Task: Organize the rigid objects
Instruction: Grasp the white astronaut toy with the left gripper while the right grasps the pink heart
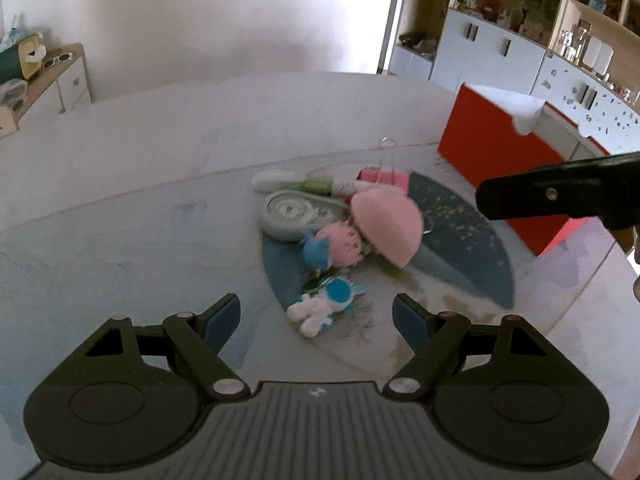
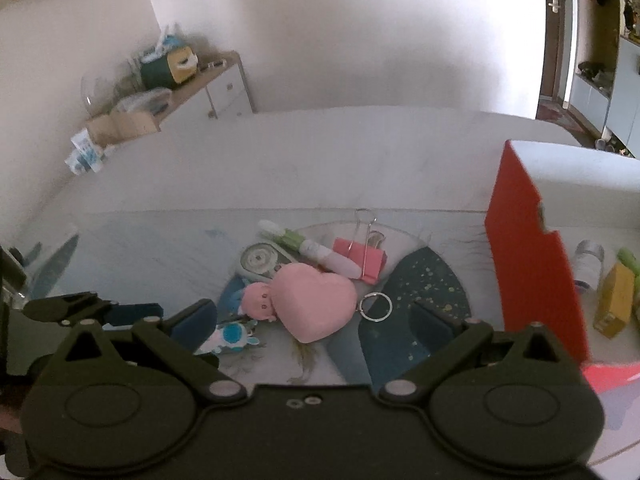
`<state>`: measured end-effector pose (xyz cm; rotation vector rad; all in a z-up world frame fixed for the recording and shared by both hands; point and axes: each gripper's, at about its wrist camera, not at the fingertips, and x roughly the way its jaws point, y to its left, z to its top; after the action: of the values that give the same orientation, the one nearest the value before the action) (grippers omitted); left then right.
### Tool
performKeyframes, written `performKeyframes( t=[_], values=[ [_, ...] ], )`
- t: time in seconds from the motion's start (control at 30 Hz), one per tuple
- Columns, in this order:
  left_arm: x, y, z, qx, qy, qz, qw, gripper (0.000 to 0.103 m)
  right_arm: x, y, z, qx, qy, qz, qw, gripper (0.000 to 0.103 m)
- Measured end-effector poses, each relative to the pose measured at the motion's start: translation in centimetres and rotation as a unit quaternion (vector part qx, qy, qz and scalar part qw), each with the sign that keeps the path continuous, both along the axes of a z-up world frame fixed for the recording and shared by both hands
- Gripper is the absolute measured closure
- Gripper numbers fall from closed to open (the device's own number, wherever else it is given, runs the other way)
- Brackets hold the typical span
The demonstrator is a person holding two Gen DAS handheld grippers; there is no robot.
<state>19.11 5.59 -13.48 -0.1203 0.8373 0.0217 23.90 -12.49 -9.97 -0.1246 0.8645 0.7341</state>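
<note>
Both of my hand-held grippers are spread wide with nothing between the pads: the left hand-held gripper [image 1: 316,320] hangs just short of the small white-and-blue figure [image 1: 322,307], the right hand-held gripper [image 2: 316,322] over the pink heart [image 2: 316,306]. The clutter sits in one pile on the round mat [image 1: 468,236] on the tabletop [image 1: 120,208]: correction tape [image 1: 294,214], pink binder clip [image 2: 362,258], pens [image 2: 316,250] and a key ring [image 2: 375,307]. My worry is crowding (the pieces touch, some overlap), so closing on one could drag its neighbour or flick the ring off the mat. The two grippers are also near enough to collide. The red box [image 2: 532,264] stands just right of the mat; I cannot see inside it.
</note>
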Motion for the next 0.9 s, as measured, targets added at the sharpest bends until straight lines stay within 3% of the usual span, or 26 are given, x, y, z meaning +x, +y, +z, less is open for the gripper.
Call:
performKeyframes(
  t=[0.3, 0.63, 0.73, 0.9],
  values=[
    [1.2, 0.7, -1.9, -0.001, 0.000, -0.001, 1.0000, 0.020, 2.3, 2.7, -2.6, -0.028, 0.021, 0.007, 0.999, 0.004],
    [1.6, 0.3, -2.8, 0.007, -0.009, -0.021, 0.9997, 0.021, 3.6, 3.8, -4.4, -0.026, 0.058, 0.030, 0.998, 0.010],
    [1.6, 0.1, -2.9, 0.004, -0.006, -0.035, 0.9994, 0.035, 3.8, 3.6, -4.5, -0.021, 0.067, 0.029, 0.997, 0.012],
    [1.7, -0.2, -3.1, 0.006, -0.009, -0.048, 0.9988, 0.044, 4.4, 3.5, -4.9, -0.006, 0.083, 0.022, 0.996, 0.014]
  ],
)
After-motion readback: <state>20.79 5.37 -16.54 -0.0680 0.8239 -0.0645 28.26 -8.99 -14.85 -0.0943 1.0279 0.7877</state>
